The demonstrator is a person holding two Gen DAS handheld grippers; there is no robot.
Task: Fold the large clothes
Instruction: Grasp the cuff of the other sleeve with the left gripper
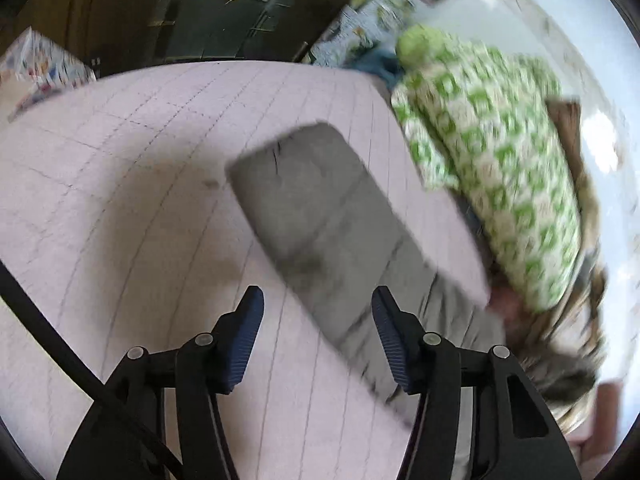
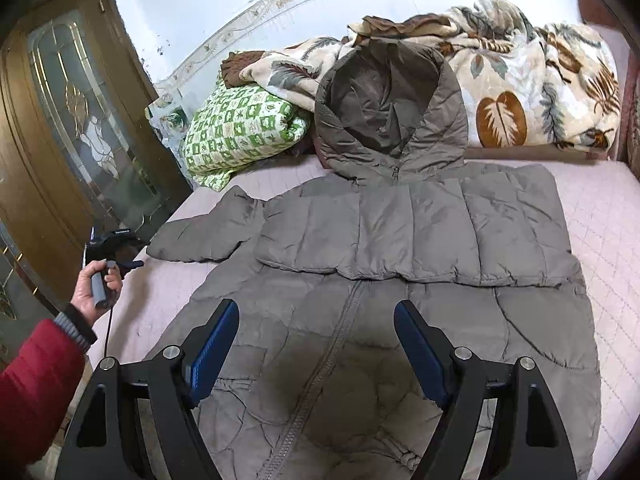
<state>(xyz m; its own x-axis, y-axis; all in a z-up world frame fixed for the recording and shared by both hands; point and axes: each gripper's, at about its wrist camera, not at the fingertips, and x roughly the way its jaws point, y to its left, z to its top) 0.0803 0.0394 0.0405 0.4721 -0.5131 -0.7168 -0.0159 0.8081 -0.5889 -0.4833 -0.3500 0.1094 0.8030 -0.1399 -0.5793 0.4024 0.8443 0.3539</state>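
Lying flat on the pink bed sheet (image 2: pixel 608 216) is a big grey puffy coat (image 2: pixel 360 320), zip side up, with its hood (image 2: pixel 388 112) up against a leafy blanket (image 2: pixel 520 92) and a green checked pillow (image 2: pixel 240 132). One sleeve is folded across the chest, and the other sleeve (image 2: pixel 200 236) sticks out to the side. The right gripper (image 2: pixel 316 344) hangs over the lower part of the coat with its blue pads wide apart and nothing held between them. Off to the side, a hand (image 2: pixel 96 284) in a red sleeve holds the left gripper (image 2: pixel 120 248) near the end of the loose sleeve. From the left gripper's (image 1: pixel 318 332) own camera, the picture is blurry; its pads look partly open, and the grey sleeve (image 1: pixel 320 216) seems to lie just past them, not pinched
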